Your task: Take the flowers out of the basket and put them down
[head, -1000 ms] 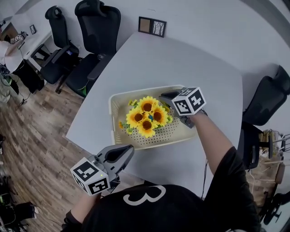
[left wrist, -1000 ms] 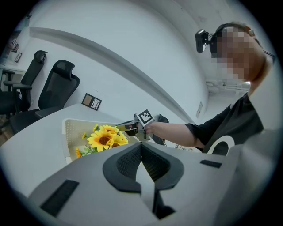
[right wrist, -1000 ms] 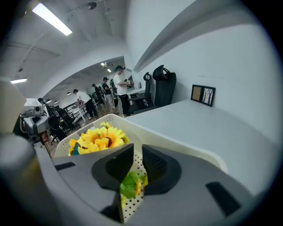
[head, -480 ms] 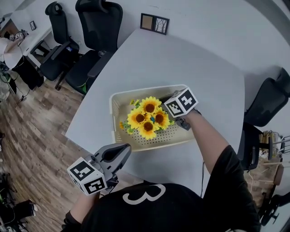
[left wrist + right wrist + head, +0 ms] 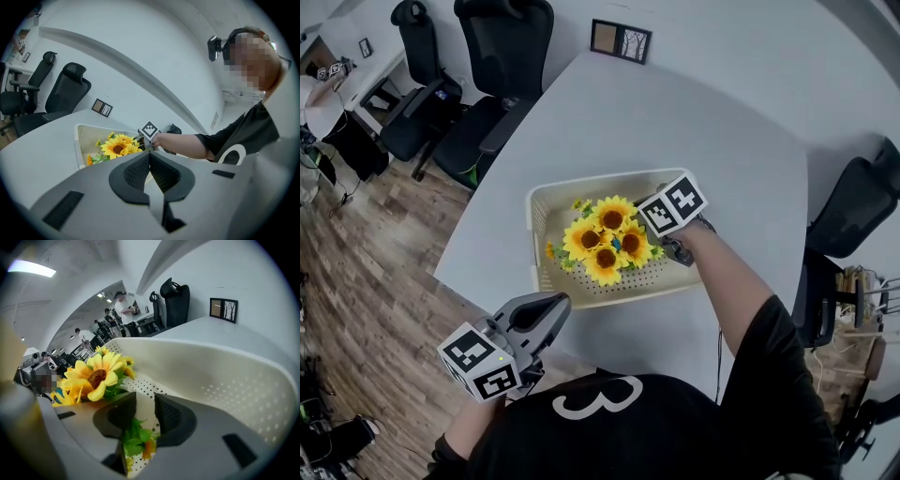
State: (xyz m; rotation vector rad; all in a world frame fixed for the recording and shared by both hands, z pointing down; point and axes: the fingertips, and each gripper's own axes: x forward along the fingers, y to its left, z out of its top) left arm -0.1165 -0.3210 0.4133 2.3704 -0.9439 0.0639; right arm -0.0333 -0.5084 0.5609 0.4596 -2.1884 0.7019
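Yellow flowers (image 5: pixel 605 246) sit in the cream basket (image 5: pixel 542 214) on the table (image 5: pixel 675 112); right gripper (image 5: pixel 145 406) jaws apart, leaves between, seemingly ungripped; left gripper (image 5: pixel 150 161) closed, empty.

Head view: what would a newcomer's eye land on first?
The bright yellow sunflower bunch, sitting in the cream perforated plastic basket in the middle of the pale grey table. Next, the right gripper inside the basket beside the blooms, its fingers apart with green leaves low between them.
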